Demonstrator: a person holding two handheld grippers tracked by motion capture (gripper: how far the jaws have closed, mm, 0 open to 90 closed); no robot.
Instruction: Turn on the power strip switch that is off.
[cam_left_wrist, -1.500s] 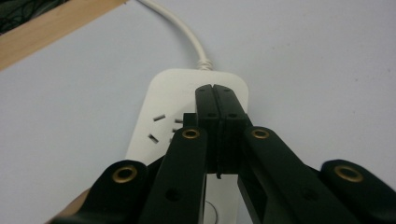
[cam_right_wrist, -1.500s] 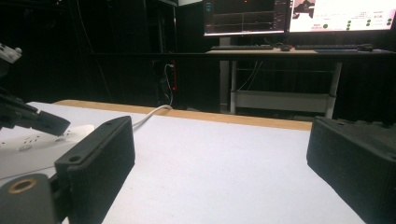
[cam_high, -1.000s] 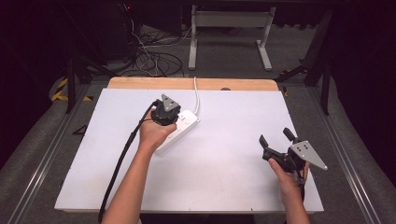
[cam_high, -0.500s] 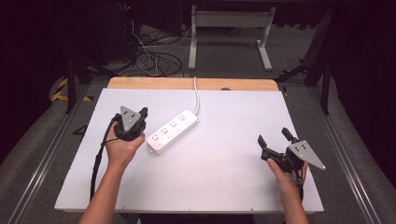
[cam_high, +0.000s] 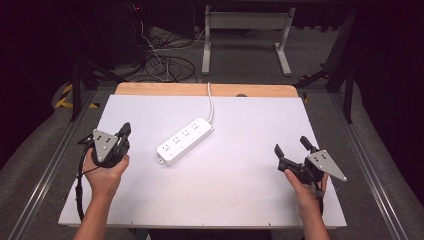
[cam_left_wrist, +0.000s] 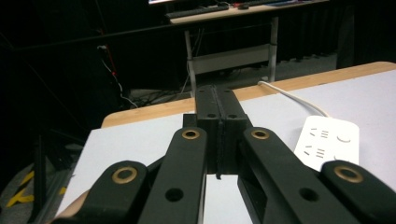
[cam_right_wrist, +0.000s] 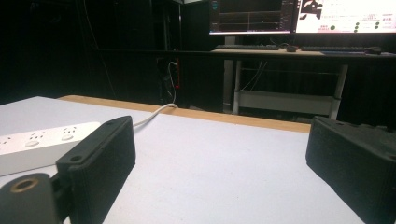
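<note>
Left tool (cam_high: 123, 136) pressed together, right tool (cam_high: 295, 151) spread; rigid, light power strip (cam_high: 185, 140) on surface (cam_high: 240, 190), probably best gripped across its narrow sides.

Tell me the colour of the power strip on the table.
White; the power strip and its cord are both white, clearest in the high view.

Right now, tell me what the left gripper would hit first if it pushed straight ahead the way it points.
Probably nothing on the table: the shut left gripper aims past the power strip, which lies to its right, toward the far wooden edge. Depth is uncertain.
</note>
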